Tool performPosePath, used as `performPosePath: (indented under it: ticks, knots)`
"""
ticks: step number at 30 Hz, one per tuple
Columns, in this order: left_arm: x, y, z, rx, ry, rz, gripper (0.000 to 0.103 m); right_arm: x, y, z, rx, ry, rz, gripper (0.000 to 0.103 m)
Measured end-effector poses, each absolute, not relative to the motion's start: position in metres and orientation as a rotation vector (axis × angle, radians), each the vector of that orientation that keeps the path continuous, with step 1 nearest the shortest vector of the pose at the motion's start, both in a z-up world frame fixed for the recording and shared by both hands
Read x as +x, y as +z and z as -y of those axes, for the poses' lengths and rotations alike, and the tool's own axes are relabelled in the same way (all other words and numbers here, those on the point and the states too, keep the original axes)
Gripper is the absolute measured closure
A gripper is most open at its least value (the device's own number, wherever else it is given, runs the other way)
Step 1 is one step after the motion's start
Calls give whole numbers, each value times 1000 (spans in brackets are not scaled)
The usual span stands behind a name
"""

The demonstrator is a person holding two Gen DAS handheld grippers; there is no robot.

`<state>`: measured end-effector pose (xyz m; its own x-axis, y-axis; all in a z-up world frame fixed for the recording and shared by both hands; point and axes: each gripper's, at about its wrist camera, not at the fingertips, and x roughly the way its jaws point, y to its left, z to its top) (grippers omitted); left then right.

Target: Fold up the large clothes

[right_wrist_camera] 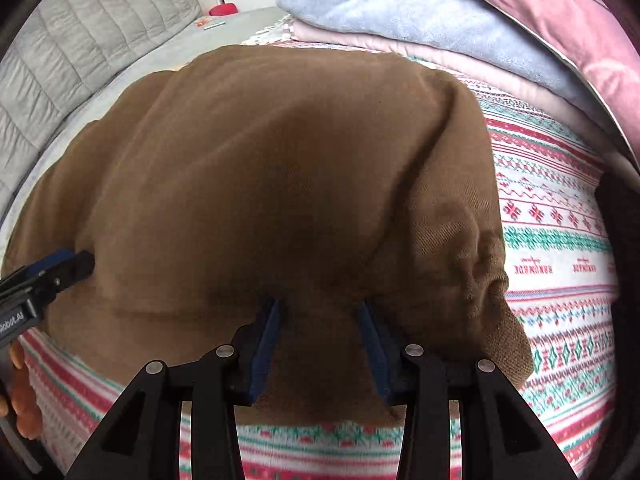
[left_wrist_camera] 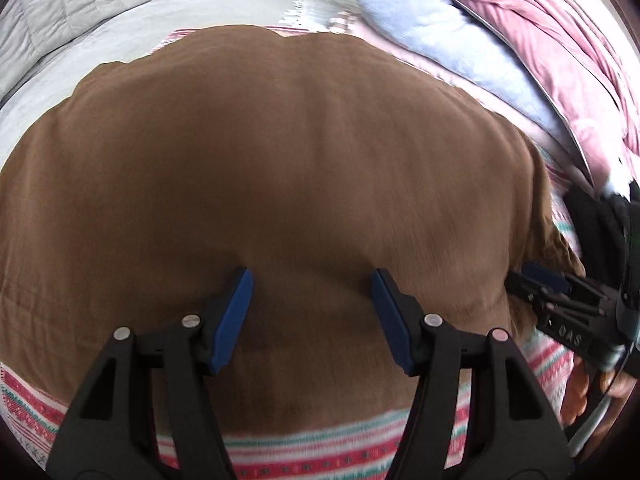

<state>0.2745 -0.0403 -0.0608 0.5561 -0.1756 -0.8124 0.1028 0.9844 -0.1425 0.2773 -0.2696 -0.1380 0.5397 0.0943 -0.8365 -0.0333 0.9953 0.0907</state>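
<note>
One brown knit garment (left_wrist_camera: 280,168) lies spread flat on the red-green-white patterned bed cover (right_wrist_camera: 560,216), filling most of both views. Left gripper (left_wrist_camera: 312,312) hangs over its near edge with jaws apart, nothing pinched; right gripper (right_wrist_camera: 318,344) straddles a raised fold at the near-right corner, jaws partly closed, pad contact can't be confirmed. Around it: three stacked items behind, a pale blue fleece blanket (right_wrist_camera: 400,8), pink folded sheet (right_wrist_camera: 460,56) and pink quilt (left_wrist_camera: 540,28), plus one grey quilted headboard (right_wrist_camera: 80,48)
</note>
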Motion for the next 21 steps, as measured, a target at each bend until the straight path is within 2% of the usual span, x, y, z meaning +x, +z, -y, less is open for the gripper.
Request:
performPosePath:
  ticks: [5, 9, 11, 12, 13, 18, 21]
  knots:
    - [281, -67, 48, -25, -118, -936, 40, 275, -138, 271, 74, 71, -984, 62]
    - [279, -63, 47, -27, -133, -927, 40, 250, -119, 277, 146, 37, -955, 58]
    - [278, -60, 46, -20, -146, -927, 40, 227, -110, 285, 233, 73, -922, 42]
    - [277, -59, 46, -20, -149, -923, 40, 218, -108, 287, 244, 76, -913, 31]
    - [277, -57, 47, -14, -153, -918, 40, 208, -107, 289, 233, 69, -907, 29]
    - [280, -63, 54, 40, -138, -932, 40, 196, -99, 331, 259, -48, -848, 29]
    - [283, -63, 55, 35, -132, -938, 40, 217, -126, 357, 296, -148, -983, 29]
